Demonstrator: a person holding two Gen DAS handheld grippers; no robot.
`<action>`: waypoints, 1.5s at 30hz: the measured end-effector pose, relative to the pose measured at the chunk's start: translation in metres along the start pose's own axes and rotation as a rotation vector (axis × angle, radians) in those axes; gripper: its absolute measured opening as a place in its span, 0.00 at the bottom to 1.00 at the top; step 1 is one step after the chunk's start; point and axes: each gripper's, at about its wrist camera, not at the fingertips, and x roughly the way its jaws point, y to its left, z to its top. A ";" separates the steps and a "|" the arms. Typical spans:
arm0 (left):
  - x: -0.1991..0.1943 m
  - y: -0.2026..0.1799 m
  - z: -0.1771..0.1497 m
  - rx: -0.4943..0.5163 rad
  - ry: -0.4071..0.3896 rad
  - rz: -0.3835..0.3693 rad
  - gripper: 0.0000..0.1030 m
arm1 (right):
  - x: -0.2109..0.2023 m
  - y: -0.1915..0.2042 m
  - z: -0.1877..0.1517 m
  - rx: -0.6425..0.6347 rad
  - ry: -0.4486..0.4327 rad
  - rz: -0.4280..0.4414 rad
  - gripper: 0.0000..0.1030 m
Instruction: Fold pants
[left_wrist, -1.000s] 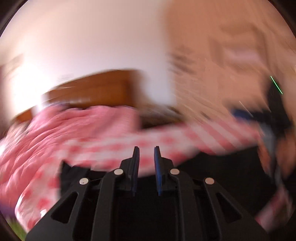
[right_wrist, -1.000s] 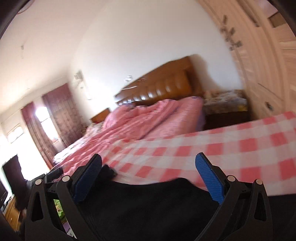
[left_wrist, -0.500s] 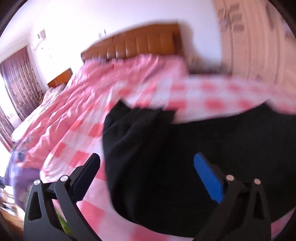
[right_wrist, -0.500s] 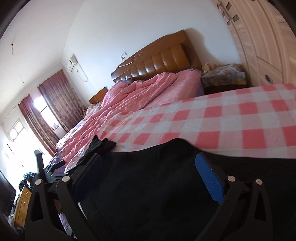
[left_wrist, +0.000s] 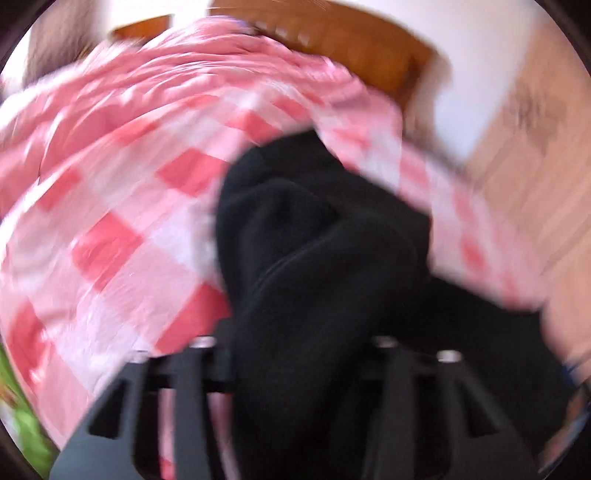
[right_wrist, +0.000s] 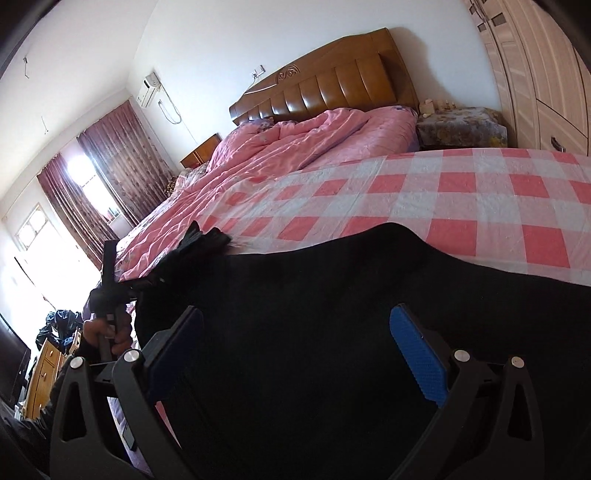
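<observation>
Softly bunched black pants (left_wrist: 317, 258) fill left gripper (left_wrist: 295, 343) — checkered sheet (left_wrist: 122, 243) beneath.

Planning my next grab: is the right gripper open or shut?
Open: the right gripper has its fingers spread wide over the black pants, gripping nothing.

**Right gripper wide over black pants on the bed**

The right gripper (right_wrist: 295, 347) hangs with its jaws spread wide, blue pads facing each other, above the black pants (right_wrist: 332, 314). The pants lie across the near edge of the bed (right_wrist: 461, 192), on its pink-checked sheet. At the bed's left edge the left gripper (right_wrist: 109, 280), in a person's hand (right_wrist: 107, 332), meets a bunched end of the pants. A pink quilt (right_wrist: 295, 144) lies crumpled by the headboard (right_wrist: 332, 85).
</observation>
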 end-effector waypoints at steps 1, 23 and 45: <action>-0.007 0.016 -0.001 -0.079 -0.030 -0.069 0.32 | 0.000 0.000 -0.001 -0.003 0.001 -0.001 0.96; -0.090 0.090 -0.046 -0.650 -0.359 -0.120 0.91 | 0.009 -0.015 -0.010 0.059 0.029 0.019 0.96; -0.046 -0.189 -0.115 0.527 -0.275 0.246 0.99 | -0.007 -0.002 -0.011 -0.116 0.120 -0.401 0.95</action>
